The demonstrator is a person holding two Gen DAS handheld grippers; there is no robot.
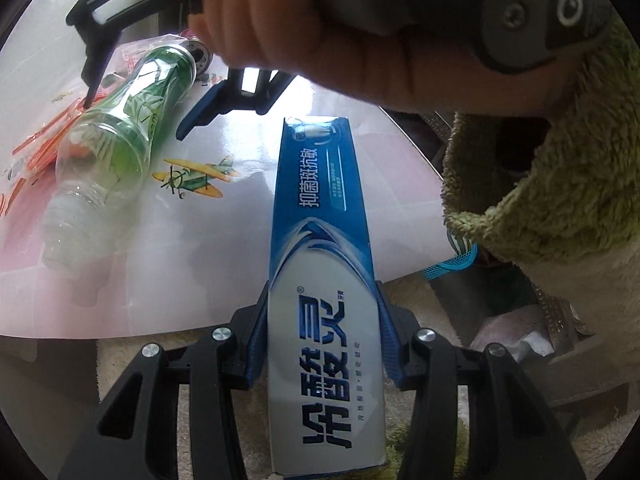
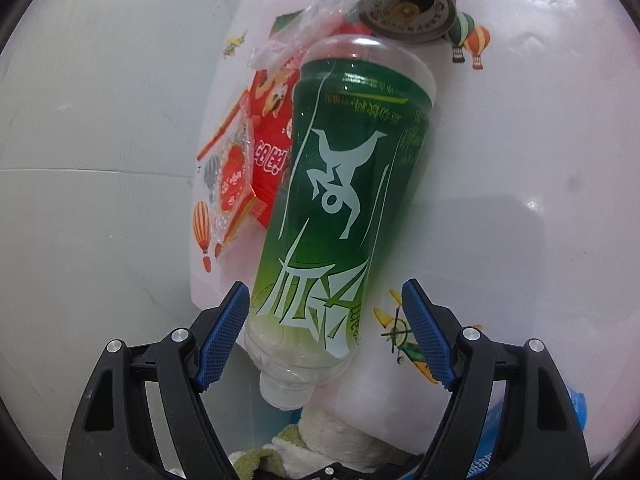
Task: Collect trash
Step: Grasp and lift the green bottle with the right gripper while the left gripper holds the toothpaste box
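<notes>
My left gripper is shut on a blue and white toothpaste box, held lengthwise over the table's near edge. An empty green-labelled plastic bottle lies on the white table. My right gripper is open, its blue pads on either side of the bottle near its neck; the left pad is at the bottle's side, the right pad apart from it. The right gripper also shows in the left wrist view, over the bottle. Red snack wrappers lie beside the bottle. A red can lies beyond it.
The table has airplane and balloon stickers. A green fleece sleeve and hand hold the right gripper. A blue mesh basket rim and foil bag sit below the table edge at right.
</notes>
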